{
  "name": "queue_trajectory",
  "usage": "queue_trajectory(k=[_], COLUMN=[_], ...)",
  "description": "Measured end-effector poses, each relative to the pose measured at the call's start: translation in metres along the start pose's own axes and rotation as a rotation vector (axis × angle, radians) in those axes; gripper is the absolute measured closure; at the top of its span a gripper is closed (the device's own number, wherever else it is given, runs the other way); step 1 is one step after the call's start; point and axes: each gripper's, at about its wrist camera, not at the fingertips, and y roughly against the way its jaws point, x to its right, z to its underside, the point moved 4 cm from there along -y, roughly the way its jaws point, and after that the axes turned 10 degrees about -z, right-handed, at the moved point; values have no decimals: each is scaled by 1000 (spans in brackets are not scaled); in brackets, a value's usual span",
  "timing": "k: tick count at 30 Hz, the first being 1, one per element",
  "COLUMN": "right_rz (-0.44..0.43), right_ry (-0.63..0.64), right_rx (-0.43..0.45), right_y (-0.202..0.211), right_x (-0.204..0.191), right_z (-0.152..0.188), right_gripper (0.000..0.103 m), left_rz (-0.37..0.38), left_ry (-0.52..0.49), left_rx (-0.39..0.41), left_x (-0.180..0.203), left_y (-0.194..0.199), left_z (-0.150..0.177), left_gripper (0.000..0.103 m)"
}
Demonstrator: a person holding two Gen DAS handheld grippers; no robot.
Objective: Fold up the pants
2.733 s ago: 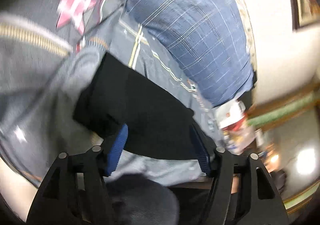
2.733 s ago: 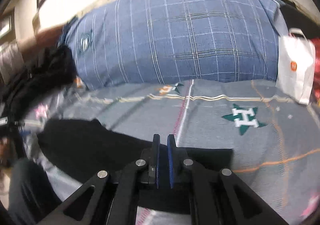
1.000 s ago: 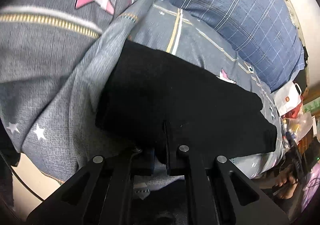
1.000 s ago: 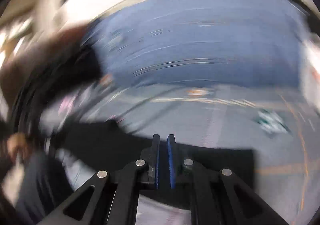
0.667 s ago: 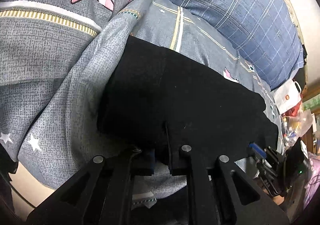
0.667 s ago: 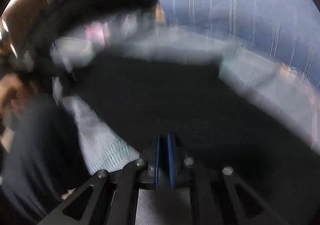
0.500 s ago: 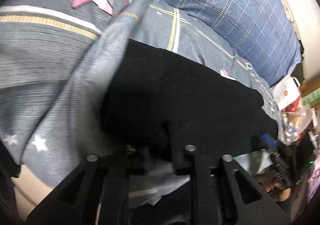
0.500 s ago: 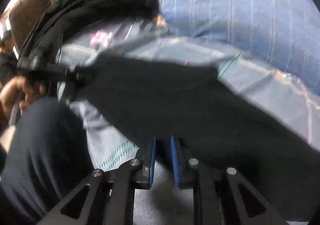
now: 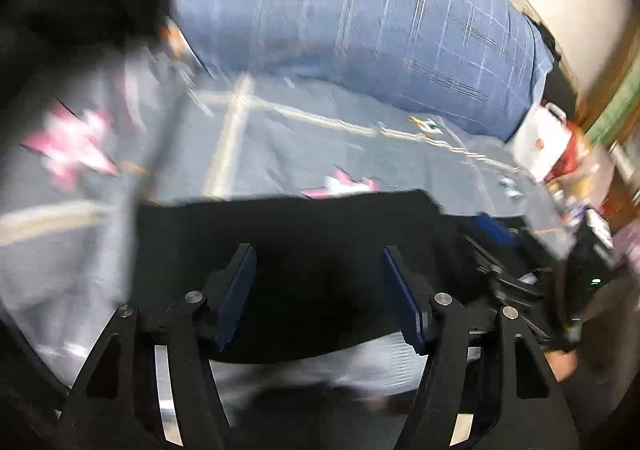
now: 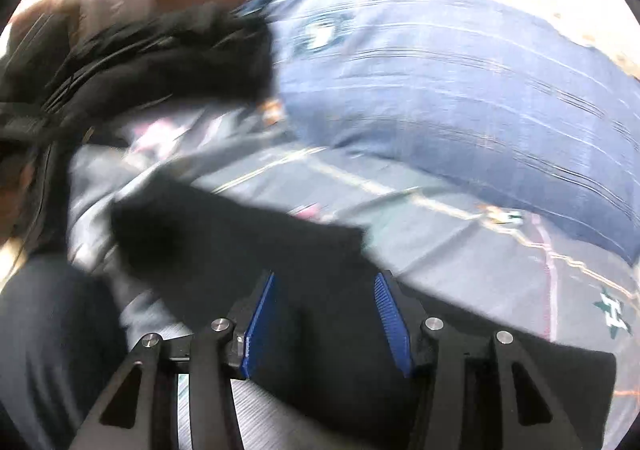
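1 black pants (image 9: 320, 234) counted, 2 grippers: left gripper (image 9: 320, 290), right gripper (image 10: 324, 314). 1 blue plaid pillow (image 9: 380, 33), 1 grey bedspread (image 9: 280, 145), 1 white bag (image 9: 540, 137), 2 pink stars (image 9: 68, 149) spotted.

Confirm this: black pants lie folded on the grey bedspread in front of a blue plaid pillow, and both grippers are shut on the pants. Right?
Not quite. Both grippers are open: the left gripper and the right gripper have their jaws spread apart over the pants, as each wrist view shows. The bedspread and pillow are as stated.
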Motion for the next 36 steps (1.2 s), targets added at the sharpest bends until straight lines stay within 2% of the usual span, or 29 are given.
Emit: queue_trajectory(k=[2,4,5,7,8,11,14,15,16,17,18,19,21,24,27,29,31,34,35,36], right_rz=[2,43,37,88,85,93,109,113,110,113,105,96,133,179,302,353,360,264,268,269], right_ry=[-56,-57,-56,-41,-57,-97,-91,-85,-68,-37,-37,-64,-85,-150,-306,-437,-533,-683,-667,-685], right_rx=[20,-23,-95,-197,-184,-161,-34,-38,-89,-188,-169,-122,-91,57,133,93,58,-24,34,27], right_y=[-11,-37,-58,-86,-91,-81,-55,-55,-63,-79,-79,-69,-46,24,92,112,118,101,105,104], right_x=[13,21,26,35,37,38,29,27,26,26,27,30,39,65,107,136,152,176,175,175], right_z=[-13,-24,-22,-9,-6,-12,-21,-19,-15,-3,1,-2,-7,-9,20,51,77,110,107,105], right_gripper=[54,54,54,53,53,52,52,51,51,52,52,51,52,51,50,50,50,49,49,48], left_rz=[101,81,83,89,74,86,76,72,63,51,36,31,52,72,98,111,124,64,43,13], left_ry=[58,108,130,192,213,255,270,274,268,248,227,207,181,140,82,43,15,-34,-42,-48], left_rx=[-60,-80,-90,-143,-163,-122,-102,-92,-85,-81,-74,-61,-44,-28,-28,-32,-36,7,17,32], left_x=[11,16,19,25,26,26,26,26,28,30,33,37,40,48,62,71,77,84,85,84], left_y=[-21,-40,-52,-79,-87,-94,-98,-99,-99,-98,-98,-95,-91,-89,-88,-88,-88,-84,-83,-82], left_z=[-8,-11,-12,-11,-11,-17,-18,-19,-19,-19,-19,-19,-19,-19,-17,-15,-13,-13,-13,-13], left_gripper=[39,39,39,39,39,39,38,38,38,38,38,38,38,38,38,38,38,38,38,38])
